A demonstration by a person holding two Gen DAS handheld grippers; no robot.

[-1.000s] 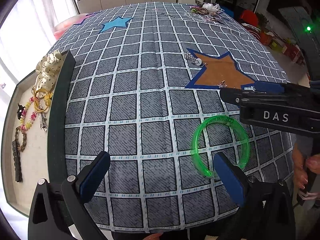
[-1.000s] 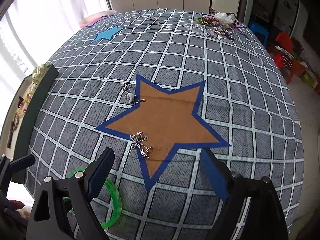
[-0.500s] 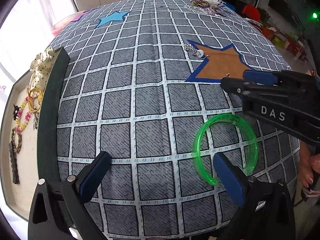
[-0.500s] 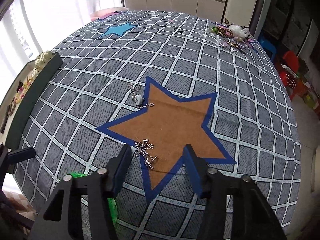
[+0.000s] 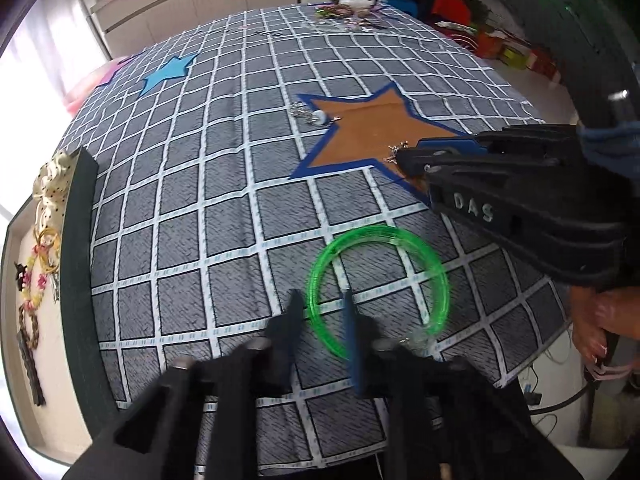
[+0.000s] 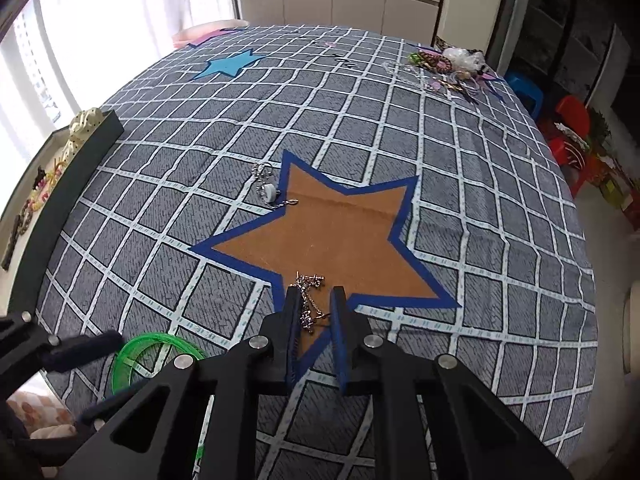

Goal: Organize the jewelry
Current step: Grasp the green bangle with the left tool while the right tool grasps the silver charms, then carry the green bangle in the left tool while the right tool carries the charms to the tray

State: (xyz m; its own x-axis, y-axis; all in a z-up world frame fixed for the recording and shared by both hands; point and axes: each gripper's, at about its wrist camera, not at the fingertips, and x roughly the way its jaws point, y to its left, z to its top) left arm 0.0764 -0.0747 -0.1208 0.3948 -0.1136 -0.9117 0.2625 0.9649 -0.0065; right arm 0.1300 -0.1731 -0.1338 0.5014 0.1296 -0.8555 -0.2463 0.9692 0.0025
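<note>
A clear green bangle (image 5: 378,292) lies on the checked cloth near the front edge; it also shows in the right wrist view (image 6: 154,354). My left gripper (image 5: 322,312) has its fingers narrowed around the bangle's near-left rim. A silver chain (image 6: 309,300) lies on the lower point of the brown star (image 6: 332,236). My right gripper (image 6: 315,304) has closed to a narrow gap with the chain between its fingers. A second silver chain with a white charm (image 6: 267,190) lies at the star's upper left edge.
A dark tray (image 5: 76,264) at the left table edge holds bracelets, a beaded chain and a spotted bow (image 5: 52,184). A pile of jewelry (image 6: 452,66) lies at the far right corner. A blue star (image 6: 230,65) is far left.
Both grippers have closed from wide open to narrow gaps. The left one moved right onto the bangle's rim. The right one moved forward around the chain on the star.
</note>
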